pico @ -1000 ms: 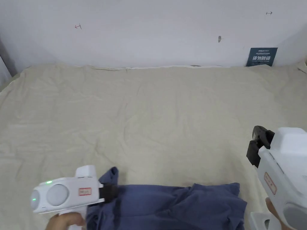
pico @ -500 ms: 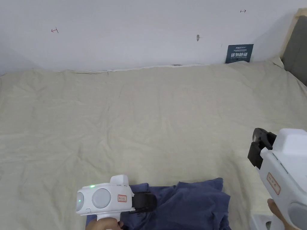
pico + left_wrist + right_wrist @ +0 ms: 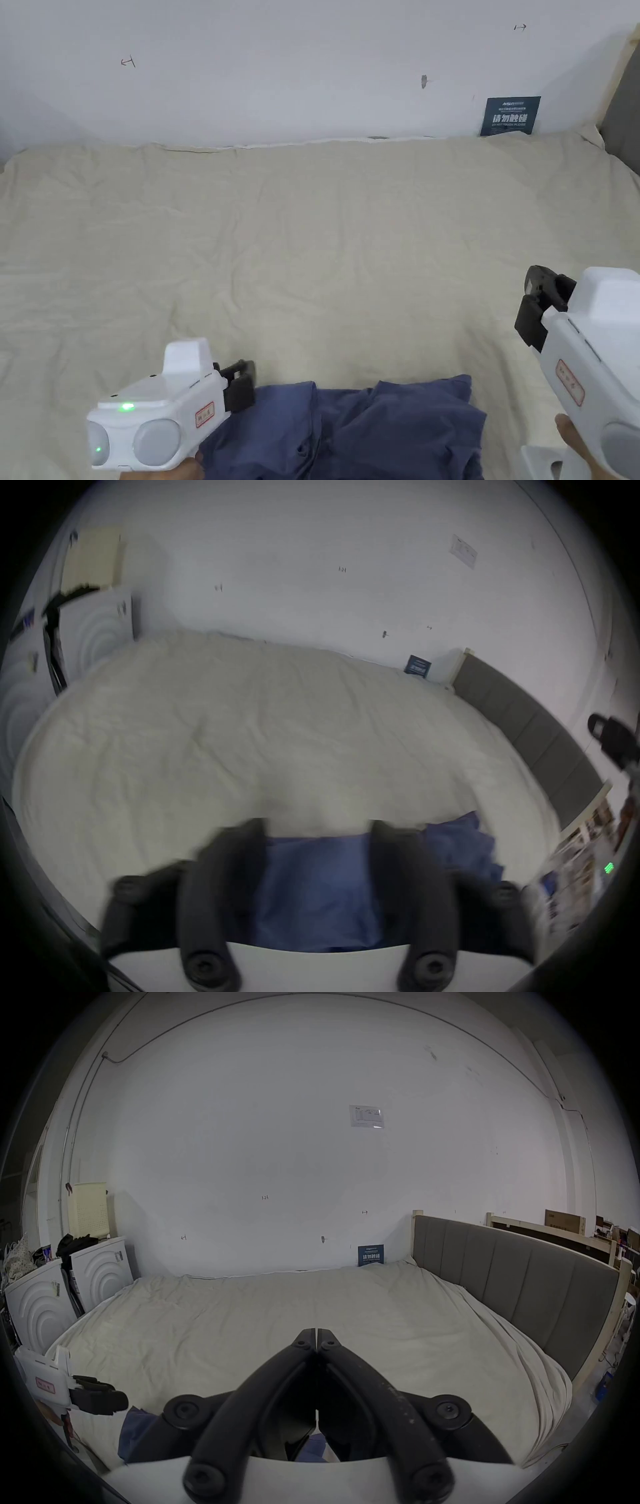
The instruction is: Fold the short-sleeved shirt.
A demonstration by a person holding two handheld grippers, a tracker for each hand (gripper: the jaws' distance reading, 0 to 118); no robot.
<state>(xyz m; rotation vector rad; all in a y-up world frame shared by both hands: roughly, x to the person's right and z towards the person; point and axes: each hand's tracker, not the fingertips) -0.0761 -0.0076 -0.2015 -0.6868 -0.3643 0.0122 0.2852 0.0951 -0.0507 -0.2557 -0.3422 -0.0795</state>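
Cream-sheeted bed (image 3: 350,250), crumpled blue shirt (image 3: 375,431) at near edge.

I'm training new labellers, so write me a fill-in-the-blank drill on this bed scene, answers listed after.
1. The shirt lying bunched on the bed sheet is ____ in colour.
2. The jaws of the right tongs are pressed ____.
3. The jaws of the left tongs stand ____, with shirt cloth showing between them.
4. The small dark blue sign leans against the ____.

Missing words: blue; together; apart; wall
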